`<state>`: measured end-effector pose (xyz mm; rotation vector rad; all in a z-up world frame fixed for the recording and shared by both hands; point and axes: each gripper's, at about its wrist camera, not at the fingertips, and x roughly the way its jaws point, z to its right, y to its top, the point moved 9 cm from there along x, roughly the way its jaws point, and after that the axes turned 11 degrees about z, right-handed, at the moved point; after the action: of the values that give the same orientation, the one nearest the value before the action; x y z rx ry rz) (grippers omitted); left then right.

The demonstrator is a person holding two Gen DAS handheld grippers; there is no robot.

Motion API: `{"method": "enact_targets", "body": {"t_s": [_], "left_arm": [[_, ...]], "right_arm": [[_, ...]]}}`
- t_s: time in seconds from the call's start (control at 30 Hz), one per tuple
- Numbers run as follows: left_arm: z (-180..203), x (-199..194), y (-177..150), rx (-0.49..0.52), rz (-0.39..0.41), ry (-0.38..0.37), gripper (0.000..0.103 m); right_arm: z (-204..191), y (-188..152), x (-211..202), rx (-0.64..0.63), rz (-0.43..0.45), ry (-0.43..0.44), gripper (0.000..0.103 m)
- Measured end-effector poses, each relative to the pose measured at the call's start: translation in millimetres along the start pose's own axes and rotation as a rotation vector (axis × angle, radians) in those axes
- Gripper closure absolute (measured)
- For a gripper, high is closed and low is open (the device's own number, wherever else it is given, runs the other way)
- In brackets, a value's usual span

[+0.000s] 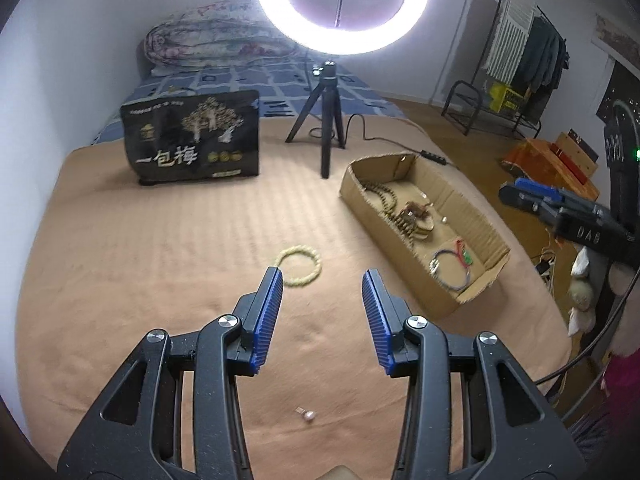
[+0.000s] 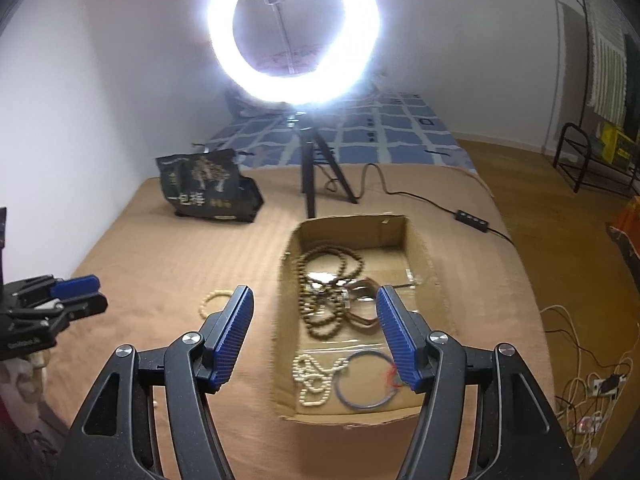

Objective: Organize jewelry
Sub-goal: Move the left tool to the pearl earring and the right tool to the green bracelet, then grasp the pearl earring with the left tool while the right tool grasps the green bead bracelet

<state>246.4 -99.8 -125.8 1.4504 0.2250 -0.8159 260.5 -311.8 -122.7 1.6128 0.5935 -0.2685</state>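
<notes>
A cardboard box (image 1: pixel 468 208) (image 2: pixel 422 248) lies on the tan bed cover and holds brown bead strings (image 2: pixel 332 280) (image 1: pixel 384 194), a white bead string (image 2: pixel 314 380) and a blue bangle (image 2: pixel 364 380) (image 1: pixel 450 270). A pale yellow bead bracelet (image 1: pixel 300 266) (image 2: pixel 212 304) rests on the cover left of the box. A small pink earring (image 1: pixel 306 415) lies closer to me. My left gripper (image 1: pixel 322 278) hovers open and empty just short of the bracelet. My right gripper (image 2: pixel 314 294) hangs open and empty above the box's near half.
A black snack bag (image 1: pixel 192 138) stands at the back left. A ring light on a black tripod (image 1: pixel 328 120) stands behind the box, its cable and switch (image 2: pixel 474 216) trailing right. Power strips and wires (image 2: pixel 592 392) lie on the floor past the bed's right edge.
</notes>
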Motion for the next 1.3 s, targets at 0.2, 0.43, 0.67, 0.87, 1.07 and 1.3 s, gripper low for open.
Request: {"method": "enact_targets", "body": {"t_s": [0.2, 0.43, 0.67, 0.87, 1.07, 1.3], "left_arm": [[-14.3, -10.9, -33.6, 0.015, -0.034, 0.005, 0.061], [-18.9, -16.9, -77.7, -0.013, -0.086, -0.035, 0.061], [-11.0, -6.5, -128.7, 0.002, -0.169, -0.075, 0.061], [-5.0, 8.8, -151.6, 0.029, -0.22, -0.073, 0.069], [-6.0, 19.9, -158.0, 0.027, -0.239, -0.07, 0.069], [-6.8, 29.4, -163.9, 0.026, -0.264, -0.091, 0.073]], "right_arm": [[-29.2, -5.9, 4.5, -0.014, -0.013, 0.055, 0.04], [-67.5, -22.6, 25.2, -0.05, -0.057, 0.105, 0.04], [-101.3, -44.4, 59.4, -0.106, -0.119, 0.125, 0.04], [-118.2, -65.8, 91.4, -0.127, -0.177, 0.122, 0.04], [-123.7, -81.4, 126.4, -0.14, -0.232, 0.093, 0.04], [-115.1, -92.0, 157.4, -0.121, -0.279, 0.041, 0.04]]}}
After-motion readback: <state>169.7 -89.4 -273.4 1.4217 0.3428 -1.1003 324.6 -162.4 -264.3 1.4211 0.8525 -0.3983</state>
